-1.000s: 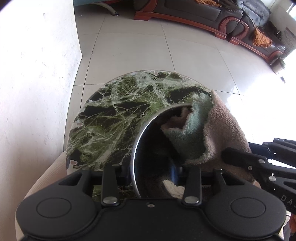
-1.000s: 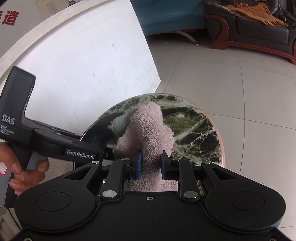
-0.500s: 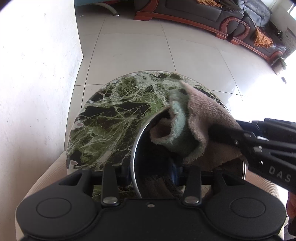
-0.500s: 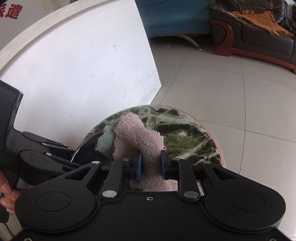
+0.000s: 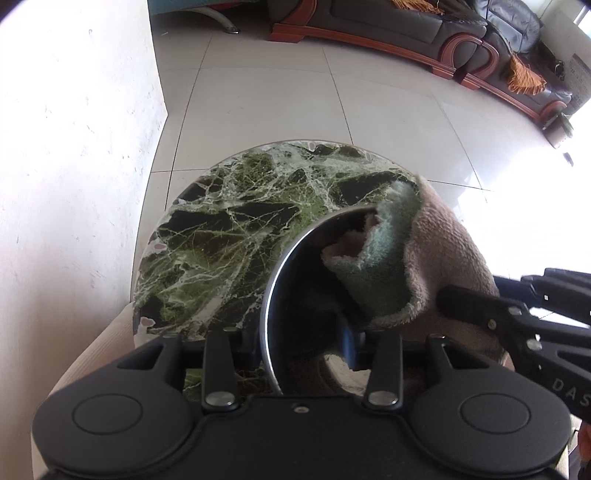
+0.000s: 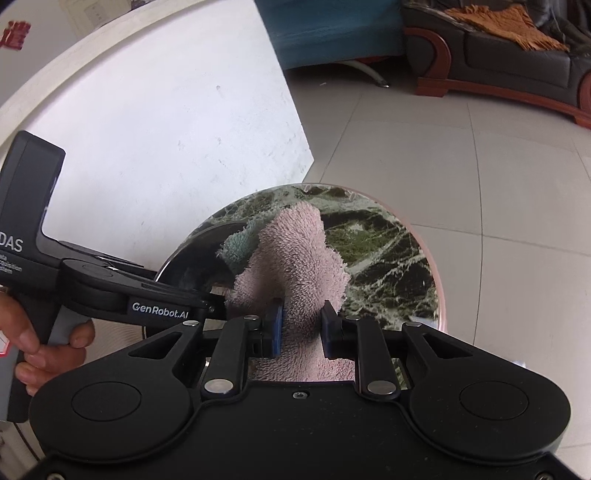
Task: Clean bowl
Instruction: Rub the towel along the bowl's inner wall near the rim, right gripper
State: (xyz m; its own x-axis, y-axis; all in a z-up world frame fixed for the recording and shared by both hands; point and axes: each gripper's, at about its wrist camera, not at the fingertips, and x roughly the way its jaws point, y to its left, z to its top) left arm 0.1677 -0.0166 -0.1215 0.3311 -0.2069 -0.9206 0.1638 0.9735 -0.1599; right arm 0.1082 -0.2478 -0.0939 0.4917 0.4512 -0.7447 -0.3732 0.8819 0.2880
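A shiny metal bowl (image 5: 295,288) stands on a round green marble table (image 5: 229,236). My left gripper (image 5: 301,345) is shut on the bowl's near wall, one finger outside the rim and one blue pad inside. A pink and green terry cloth (image 5: 443,251) drapes over the bowl's right rim and hangs into it. My right gripper (image 6: 301,325) is shut on the cloth (image 6: 295,258), pads pressing its pink fold. In the right wrist view the left gripper (image 6: 207,302) reaches the bowl (image 6: 192,266) from the left. The cloth hides the bowl's right side.
A white wall (image 5: 74,184) rises close on the left of the table. Tiled floor (image 5: 295,92) spreads beyond, with a dark sofa (image 5: 424,26) far off. A hand (image 6: 37,332) holds the left gripper's handle. A beige ribbed surface (image 5: 92,350) lies under the table's near edge.
The right gripper swept the cloth up and leftward over the bowl, then brought it back to the right rim. The left gripper and the bowl stayed put.
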